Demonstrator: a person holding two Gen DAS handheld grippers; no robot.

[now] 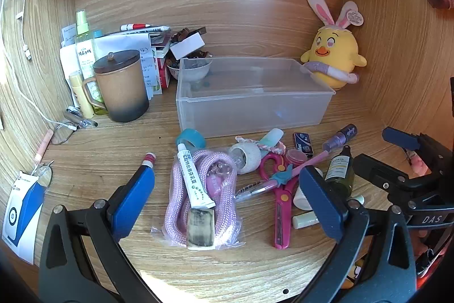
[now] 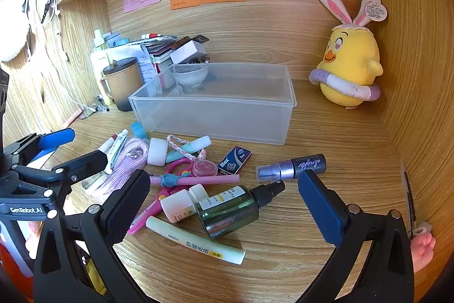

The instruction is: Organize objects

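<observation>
A clear plastic bin [image 1: 252, 101] stands empty on the wooden desk; it also shows in the right wrist view [image 2: 215, 115]. In front of it lies a heap of small items: a bagged pink rope [image 1: 198, 198] with a white tube [image 1: 194, 179] on it, pink scissors [image 1: 279, 200], a pink pen [image 2: 198, 178], a dark green spray bottle [image 2: 235, 210], a purple spray bottle [image 2: 290, 165], a pale MINISO tube [image 2: 195, 240]. My left gripper [image 1: 227, 195] is open above the rope. My right gripper [image 2: 224, 206] is open around the green bottle, not touching it.
A brown lidded mug [image 1: 122, 87], bottles and stacked papers [image 1: 133, 44] crowd the back left. A yellow chick plush [image 1: 333, 58] sits in the back right corner. Wooden walls close in both sides; a shelf runs overhead. Glasses [image 1: 61, 132] and a cable lie left.
</observation>
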